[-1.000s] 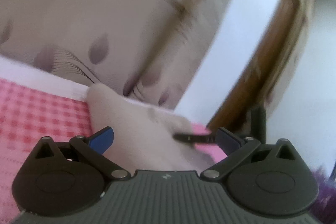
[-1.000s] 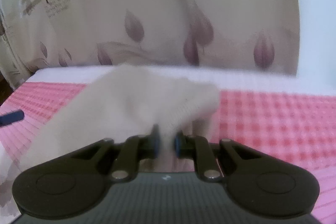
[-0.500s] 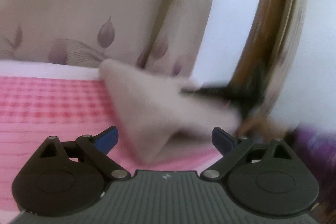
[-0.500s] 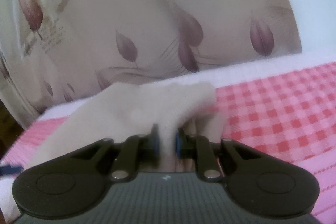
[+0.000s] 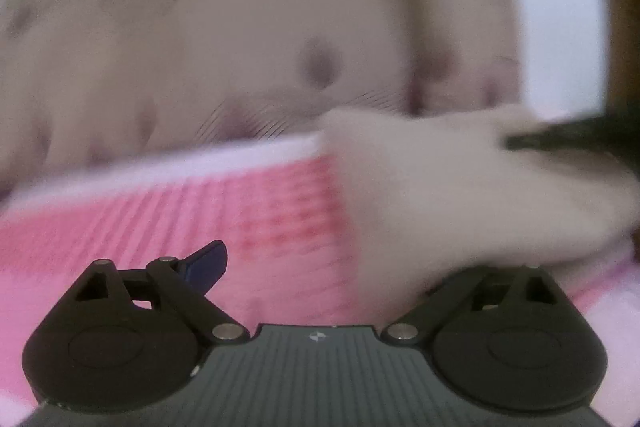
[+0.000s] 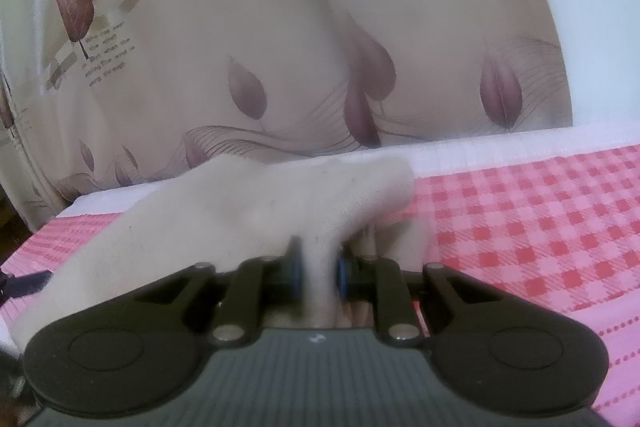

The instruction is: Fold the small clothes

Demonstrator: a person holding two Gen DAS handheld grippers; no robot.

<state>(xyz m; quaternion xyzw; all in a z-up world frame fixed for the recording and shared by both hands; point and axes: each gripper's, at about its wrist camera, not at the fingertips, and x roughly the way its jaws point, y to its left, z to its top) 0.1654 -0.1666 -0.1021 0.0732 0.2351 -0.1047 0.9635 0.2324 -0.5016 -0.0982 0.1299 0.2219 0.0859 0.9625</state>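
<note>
A small cream sock is lifted over the pink checked cloth. My right gripper is shut on a fold of it, which stands up between the blue pads. In the blurred left wrist view the same sock hangs at the right, held by the right gripper's dark fingers. My left gripper is open and empty; its left blue pad shows, and the sock hides the right pad.
A beige curtain with purple leaf prints hangs behind the surface. A white strip edges the far side of the cloth. A dark tip of the left gripper shows at the left edge.
The left gripper has swung left and lower, so the sock now lies over its right side. The right gripper keeps its hold and has tilted back slightly.
</note>
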